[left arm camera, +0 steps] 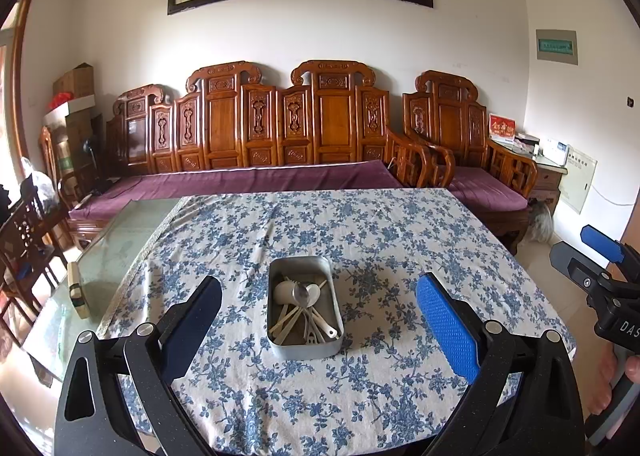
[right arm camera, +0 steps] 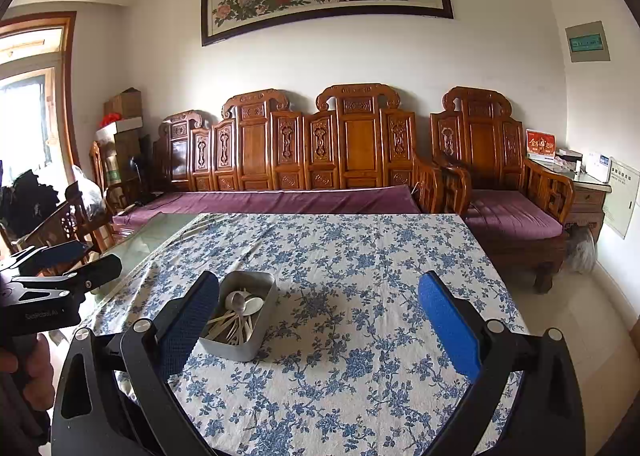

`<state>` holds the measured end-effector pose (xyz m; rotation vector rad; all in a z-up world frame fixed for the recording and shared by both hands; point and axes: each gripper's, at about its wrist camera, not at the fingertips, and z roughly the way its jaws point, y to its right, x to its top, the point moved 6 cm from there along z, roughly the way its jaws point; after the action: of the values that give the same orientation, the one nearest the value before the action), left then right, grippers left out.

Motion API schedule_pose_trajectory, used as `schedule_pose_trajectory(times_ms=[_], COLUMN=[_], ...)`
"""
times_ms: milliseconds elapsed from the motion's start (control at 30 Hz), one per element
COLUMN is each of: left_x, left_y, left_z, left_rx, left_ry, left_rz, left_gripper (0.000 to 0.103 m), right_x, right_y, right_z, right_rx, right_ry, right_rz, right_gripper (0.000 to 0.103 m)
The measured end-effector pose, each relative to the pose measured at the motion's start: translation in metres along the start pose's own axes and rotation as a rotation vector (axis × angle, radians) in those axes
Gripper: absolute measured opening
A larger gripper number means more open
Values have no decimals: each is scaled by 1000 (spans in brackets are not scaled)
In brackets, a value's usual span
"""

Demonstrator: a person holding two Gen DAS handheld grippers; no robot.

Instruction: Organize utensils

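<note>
Left gripper [left arm camera: 319, 320]: jaws spread wide, nothing between the pads; blue pad on its right finger, dark pad on its left. It hangs above the near part of the table [left arm camera: 400, 240], pointing out across the cloth.

Right gripper [right arm camera: 319, 320]: also spread wide and empty, held at about the same height. In the left view it shows at the far right edge, well off to the side.

Tin [left arm camera: 305, 306]: a rectangular metal tin, dead ahead of the left gripper and framed between its two fingers, a little beyond the tips. Long axis runs away from the gripper, nearly in line with its pointing direction. From the right gripper the tin [right arm camera: 240, 316] lies ahead and to the left, just past its left finger, which hides the tin's near-left corner; here the long axis looks skewed, the far end leaning right.

Utensils [left arm camera: 302, 310]: all inside the tin in a loose heap. Pale spoons and a metal spoon have bowls toward the far end; handles fan toward the near end, fork tines showing at the near right. None on the cloth.

Judgement: the left gripper is nearer and better lined up. The heap fits either utensils gathered into the tin or ones waiting to be sorted out; the pictures do not settle which.

Risk: handles overlap, so a pinch could catch two.
</note>
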<state>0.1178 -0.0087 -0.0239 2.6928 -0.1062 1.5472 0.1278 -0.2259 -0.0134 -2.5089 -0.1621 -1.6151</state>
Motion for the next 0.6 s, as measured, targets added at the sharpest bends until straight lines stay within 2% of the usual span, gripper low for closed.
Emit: schedule_pose_trajectory(times_ms=[600], left_x=[1], left_y=[0], left_z=[-3], left_rx=[-8], left_ry=[9], left_rz=[2], left_gripper=[94], right_x=[2], right_y=[-2], right_z=[-2], right_rx=[-3], right_ry=[2], right_rz=[-4], right_gripper=[100])
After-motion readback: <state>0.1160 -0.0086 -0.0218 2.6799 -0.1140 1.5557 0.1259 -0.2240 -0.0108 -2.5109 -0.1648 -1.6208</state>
